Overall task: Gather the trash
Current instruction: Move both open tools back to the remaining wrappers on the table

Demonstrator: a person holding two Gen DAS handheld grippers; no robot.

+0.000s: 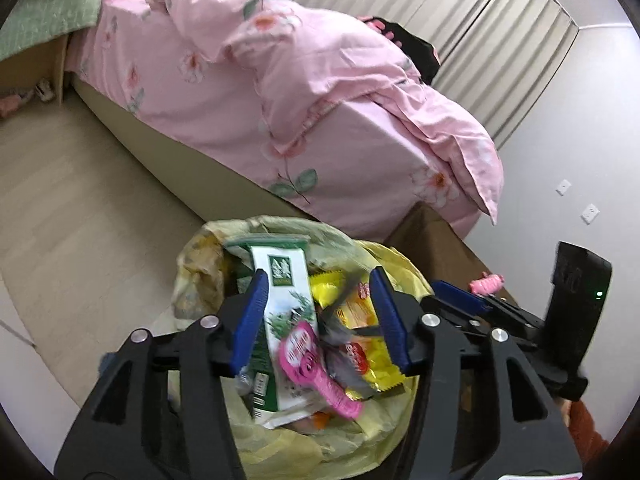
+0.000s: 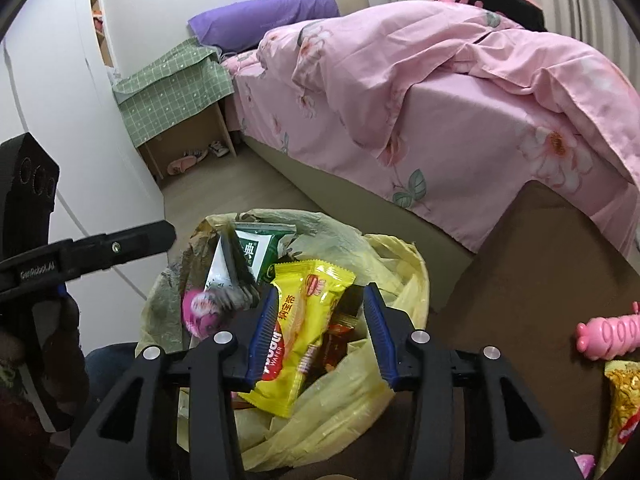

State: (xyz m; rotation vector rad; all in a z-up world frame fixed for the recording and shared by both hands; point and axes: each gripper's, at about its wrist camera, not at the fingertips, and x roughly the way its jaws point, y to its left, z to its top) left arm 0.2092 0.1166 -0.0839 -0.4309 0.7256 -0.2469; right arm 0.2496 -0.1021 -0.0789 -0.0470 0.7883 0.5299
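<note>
Our left gripper point(image 1: 318, 316) hangs right over the bag point(image 1: 384, 260), its blue fingers point(image 1: 250, 320) spread wide with nothing clamped between them. Below that gap we see the green-and-white carton point(image 1: 286, 320) standing on end inside the bag, and a pink wrapper point(image 1: 308, 364) lying across its lower part. To the right of those sit yellow snack packs point(image 1: 372, 356), all down in the bag.

Our right gripper point(image 2: 320, 332) is beside it, over the same bag point(image 2: 400, 264), and its fingers point(image 2: 262, 340) are apart too. A yellow wafer pack point(image 2: 304, 328) shows in the gap; it brushes the left finger in the picture, but whether it is touching or simply lying lower in the bag, we cannot tell. Left of it there is a blurred pink ball-like thing point(image 2: 200, 312), and behind it the carton point(image 2: 256, 252) pokes up.

The bag stands open on a brown table point(image 2: 520, 280). Out on that table, well right of the bag, a pink toy point(image 2: 612, 336) lies, with another snack pack point(image 2: 624, 400) just below it at the frame edge.

Beyond, the bed point(image 2: 440, 120) carries a pink floral quilt point(image 1: 280, 80) and a purple pillow point(image 2: 264, 16). A green checked cloth point(image 2: 176, 84) covers a nightstand by the head of the bed.
</note>
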